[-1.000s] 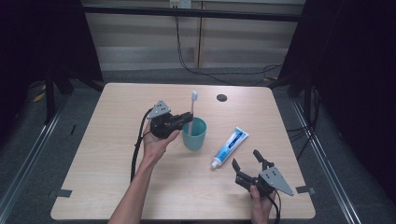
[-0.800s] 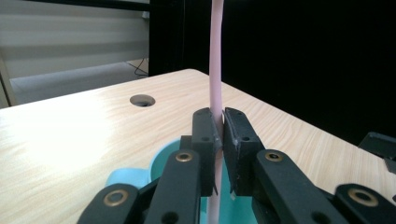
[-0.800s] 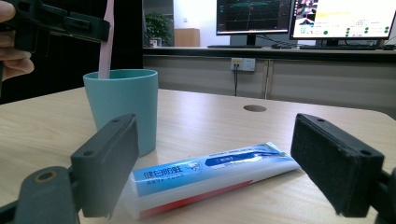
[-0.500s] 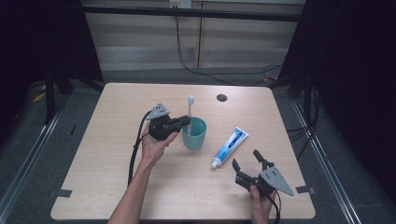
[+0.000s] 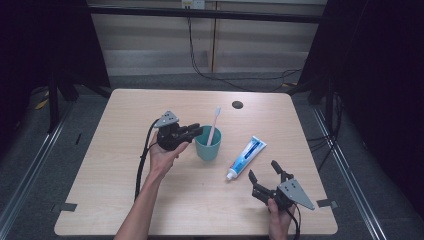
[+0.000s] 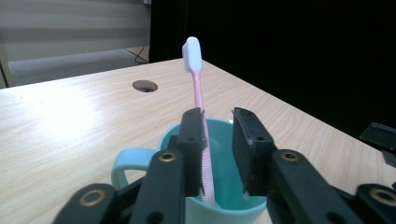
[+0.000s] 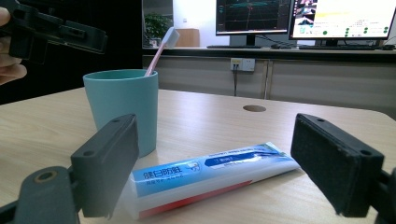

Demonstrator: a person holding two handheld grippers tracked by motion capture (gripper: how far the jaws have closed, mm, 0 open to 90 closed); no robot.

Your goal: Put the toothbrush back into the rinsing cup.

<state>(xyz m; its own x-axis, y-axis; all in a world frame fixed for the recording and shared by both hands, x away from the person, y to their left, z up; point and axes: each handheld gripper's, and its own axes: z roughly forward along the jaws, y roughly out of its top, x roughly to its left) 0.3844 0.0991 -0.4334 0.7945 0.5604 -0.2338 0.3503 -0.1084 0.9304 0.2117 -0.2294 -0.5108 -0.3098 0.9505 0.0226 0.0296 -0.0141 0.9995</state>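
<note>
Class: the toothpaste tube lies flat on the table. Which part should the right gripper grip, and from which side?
Grip the toothpaste tube mid-body, from above, jaws across its narrow width. It lies flat, and the right gripper waits open just beside its cap end.

Table [image 5: 125,200] front and left: bare wood, open passage from the near edge; back strip also bare apart from a flush round hole [image 5: 237,104]. Centre: cup [image 5: 208,145] with toothbrush [image 5: 215,122] leaning out above the rim, left gripper [image 5: 192,132] hovering at the cup's left rim with jaws slightly parted, having just been opening, beside the brush handle. Toothpaste tube [image 5: 246,156] lies slantwise right of the cup, narrow gap between; right gripper [image 5: 264,172] sits near the front right edge, jaws spread wide, just short of the tube.
</note>
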